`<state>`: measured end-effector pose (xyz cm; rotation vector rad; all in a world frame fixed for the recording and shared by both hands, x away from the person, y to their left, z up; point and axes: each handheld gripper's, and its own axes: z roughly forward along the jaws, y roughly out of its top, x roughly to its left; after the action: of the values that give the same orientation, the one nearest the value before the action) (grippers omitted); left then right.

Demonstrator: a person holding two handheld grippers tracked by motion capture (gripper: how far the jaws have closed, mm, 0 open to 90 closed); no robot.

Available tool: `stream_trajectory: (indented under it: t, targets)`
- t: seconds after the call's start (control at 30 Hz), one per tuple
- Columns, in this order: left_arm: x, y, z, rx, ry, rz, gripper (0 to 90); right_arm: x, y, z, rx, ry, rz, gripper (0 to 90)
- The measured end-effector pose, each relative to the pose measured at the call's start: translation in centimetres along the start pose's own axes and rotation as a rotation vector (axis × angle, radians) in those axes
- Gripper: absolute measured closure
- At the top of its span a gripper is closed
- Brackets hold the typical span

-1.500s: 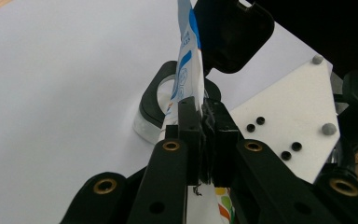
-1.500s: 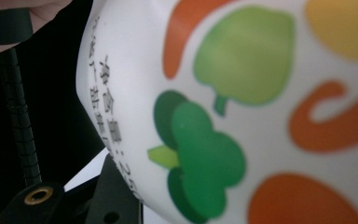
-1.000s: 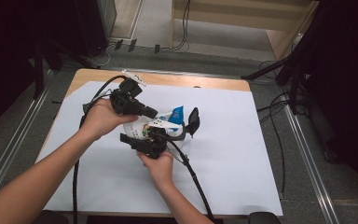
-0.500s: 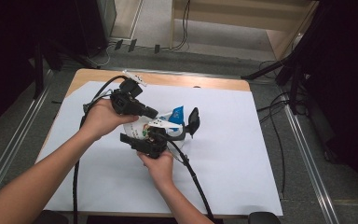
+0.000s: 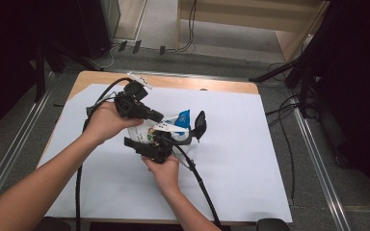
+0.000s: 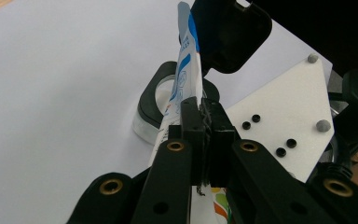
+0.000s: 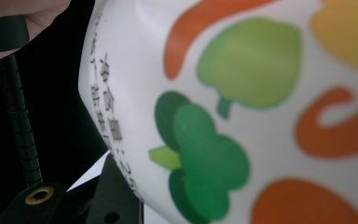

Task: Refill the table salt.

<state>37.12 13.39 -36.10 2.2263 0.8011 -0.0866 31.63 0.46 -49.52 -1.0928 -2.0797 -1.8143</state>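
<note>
- White paper (image 5: pixel 250 159) is seen covering most of the wooden table (image 5: pixel 212 84); the work is held above it, just left of the frame's centre in the high view.
- A white packet (image 5: pixel 173 126) with a blue end and printed vegetables is held between both grippers, lifted off the paper.
- Left gripper (image 6: pixel 204 119): jaws are fully closed, with the packet's thin edge (image 6: pixel 182 79) pinched between the pads; seen bottom centre of the left gripper view.
- Right gripper (image 5: pixel 183 132): jaws are partly open and set around the packet's body; pad contact cannot be made out in its own view, where the printed face (image 7: pixel 242 116) sits very close to the lens.
- A clear round object with a black rim (image 6: pixel 156 105) is noted on the paper behind the packet.
</note>
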Motion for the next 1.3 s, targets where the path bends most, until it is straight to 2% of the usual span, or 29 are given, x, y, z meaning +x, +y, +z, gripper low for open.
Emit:
stream_trajectory:
  t: [0.47,0.63,1.3]
  targets:
    - [-0.06,-0.01,-0.02,0.002,-0.003,0.001,90.0,0.01,0.03,-0.01,-0.003,-0.002,-0.004,61.3]
    - [0.03,-0.16,0.05,-0.003,0.0,-0.004,90.0,-0.04,-0.03,0.0,0.008,-0.016,-0.016,61.4]
    - [-0.2,0.1,-0.15,0.004,0.001,0.003,89.8,0.1,0.14,0.01,-0.005,0.003,0.0,60.4]
